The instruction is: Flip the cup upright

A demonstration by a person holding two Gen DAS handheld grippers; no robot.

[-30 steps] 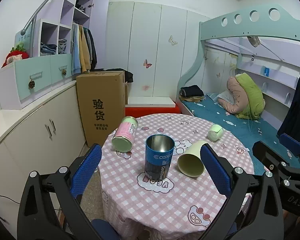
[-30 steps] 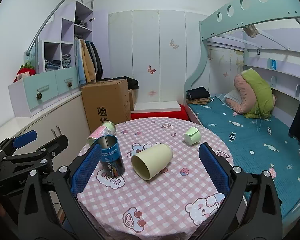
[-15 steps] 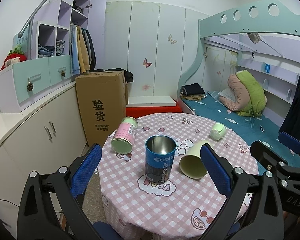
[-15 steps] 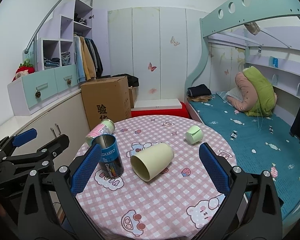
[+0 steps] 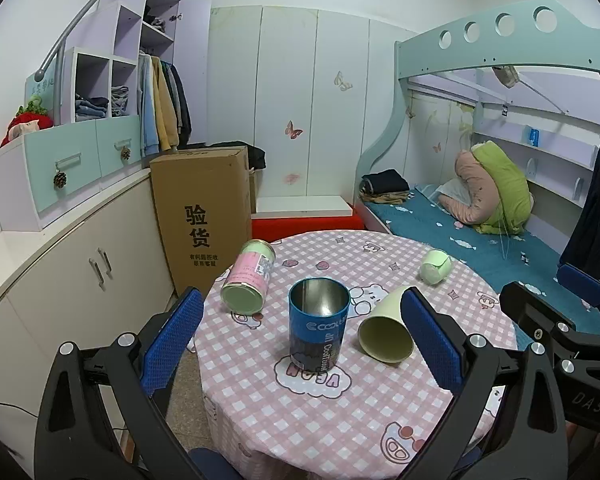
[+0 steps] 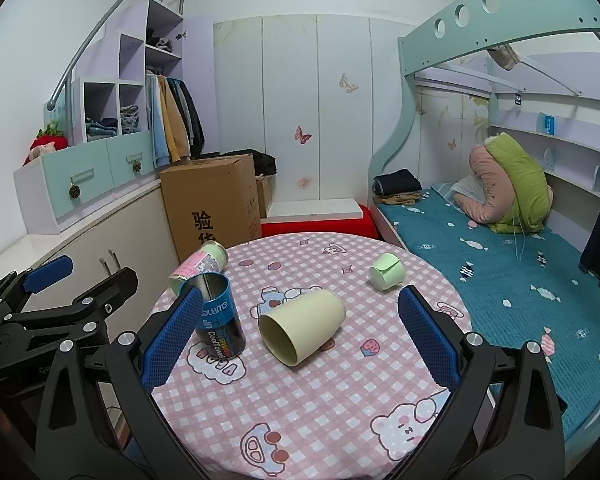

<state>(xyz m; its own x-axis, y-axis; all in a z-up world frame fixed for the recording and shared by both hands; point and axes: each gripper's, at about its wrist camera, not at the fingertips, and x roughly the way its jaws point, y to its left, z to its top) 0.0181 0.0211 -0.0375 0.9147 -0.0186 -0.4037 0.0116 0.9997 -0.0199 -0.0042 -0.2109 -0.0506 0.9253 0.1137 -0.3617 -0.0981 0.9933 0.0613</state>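
Observation:
A cream cup point(image 6: 302, 330) lies on its side on the round pink checked table point(image 6: 300, 400), mouth toward me; in the left wrist view the cup point(image 5: 386, 332) lies right of centre. My right gripper point(image 6: 300, 336) is open and empty, its blue pads either side of the cup but short of it. My left gripper point(image 5: 300, 340) is open and empty, facing an upright blue tin point(image 5: 318, 324). The blue tin point(image 6: 218, 320) also shows in the right wrist view.
A pink can point(image 5: 248, 282) lies on its side left of the tin. A small green cup point(image 6: 386, 272) lies tipped at the table's far right. A cardboard box point(image 5: 204, 216) and cabinets stand to the left, a bunk bed point(image 6: 480, 248) to the right.
Both grippers have drawn back and risen slightly, so the table objects sit a little lower in view. Nothing on the table has moved. Both grippers stay open.

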